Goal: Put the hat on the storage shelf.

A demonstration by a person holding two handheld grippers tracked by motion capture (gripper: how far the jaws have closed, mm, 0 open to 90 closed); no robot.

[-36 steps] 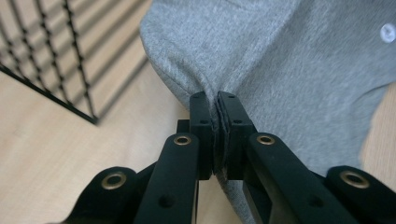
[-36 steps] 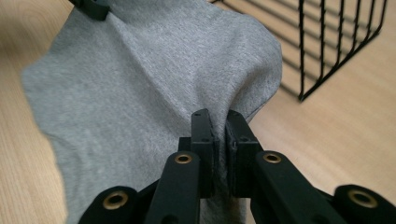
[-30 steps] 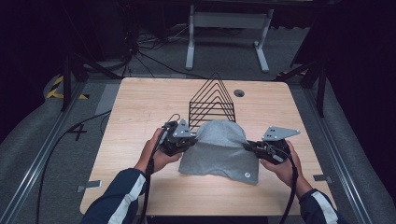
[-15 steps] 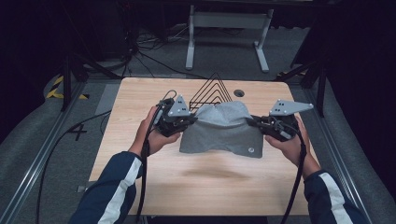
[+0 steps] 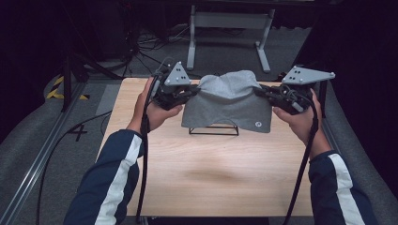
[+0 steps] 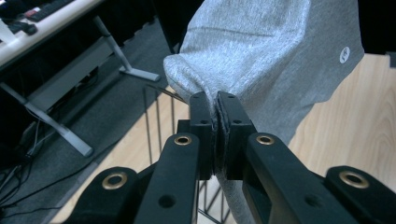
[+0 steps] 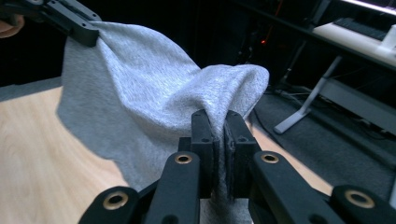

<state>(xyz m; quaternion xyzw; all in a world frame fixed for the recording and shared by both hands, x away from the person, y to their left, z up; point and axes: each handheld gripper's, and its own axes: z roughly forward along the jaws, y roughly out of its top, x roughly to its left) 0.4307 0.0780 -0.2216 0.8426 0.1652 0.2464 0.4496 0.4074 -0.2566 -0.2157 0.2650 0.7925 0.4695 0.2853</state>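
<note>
The grey cloth [image 5: 227, 105] hangs between my two grippers, lifted clear of the surface [image 5: 206, 173], and its lower hem drapes in front of the black wire rack [image 5: 213, 131] that stands just beneath and behind it. I read the hold this way: pinching the two upper corners and keeping them apart lets the fabric fall open as a flat sheet, which is what I would want if it is to go over the rack's wires. A small round logo [image 5: 257, 124] sits near the hem on my right side.

My forearms come in low, and both hands are raised with the wrists about level, each gripper pointing inward toward the other across the cloth.

The left gripper [image 6: 214, 103] has its fingers [image 6: 201, 112] clamped tight on a bunched fold at the cloth's left corner, with the rest of the fabric spreading away above and beyond the tips. The right gripper [image 7: 215, 120] does the same at the other corner, its fingers [image 7: 203, 128] closed on a gathered ridge of fabric that rises just past them. From there the left gripper [image 7: 74, 23] shows across the span, biting the far corner.
</note>
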